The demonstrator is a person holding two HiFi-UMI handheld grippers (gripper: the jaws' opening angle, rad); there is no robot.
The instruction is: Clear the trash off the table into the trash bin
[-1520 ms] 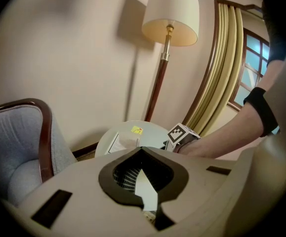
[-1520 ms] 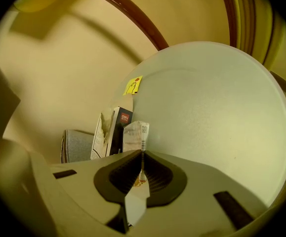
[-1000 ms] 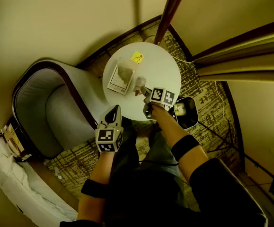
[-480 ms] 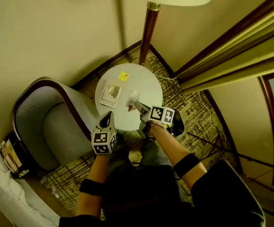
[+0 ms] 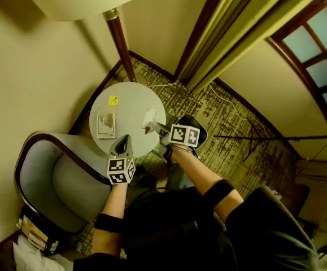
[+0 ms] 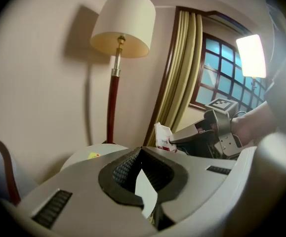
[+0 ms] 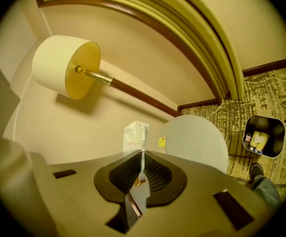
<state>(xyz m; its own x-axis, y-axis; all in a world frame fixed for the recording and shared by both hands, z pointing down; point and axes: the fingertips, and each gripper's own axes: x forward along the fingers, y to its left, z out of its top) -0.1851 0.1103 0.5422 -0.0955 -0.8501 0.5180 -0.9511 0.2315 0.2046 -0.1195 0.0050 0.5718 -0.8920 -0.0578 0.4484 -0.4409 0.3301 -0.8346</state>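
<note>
Jaws first: the right gripper [image 7: 142,157] is pinched almost closed on a thin, crinkly white-and-clear plastic wrapper with red print [image 7: 133,138]. It grips the wrapper by its sealed edge, so the packet stands up past the fingertips. Over on the left gripper [image 6: 141,151], the jaws are pressed together at the tips with nothing between them.

That wrapper is up in the air, off the surface. In the head view it hangs over the near right edge of the small round white table [image 5: 132,103]. The black open-topped trash bin [image 7: 263,136] sits on the floor just beside the table, on the right, with a few pale scraps inside. From the head view, the right gripper covers most of it.

Now the room: cream walls, dark wooden skirting and a patterned beige-and-brown carpet [image 5: 236,134]. Heavy olive-gold curtains [image 5: 231,33] hang beside a dark-framed paned window [image 5: 315,44]. The table is tucked towards the corner.

Counting now. One table and one bin. One floor lamp with a cream drum shade and a red-brown wooden pole [image 6: 123,26], standing right behind the table. One grey upholstered armchair with a dark wooden frame [image 5: 56,179], close against the table's left side.

Two things lie on the tabletop. One is a small yellow sticky note [image 5: 113,100] near the far edge. The other is a white rectangular paper pad [image 5: 105,124] (something greyish lies on it, too small to make out). And one wrapper in the grip.
</note>
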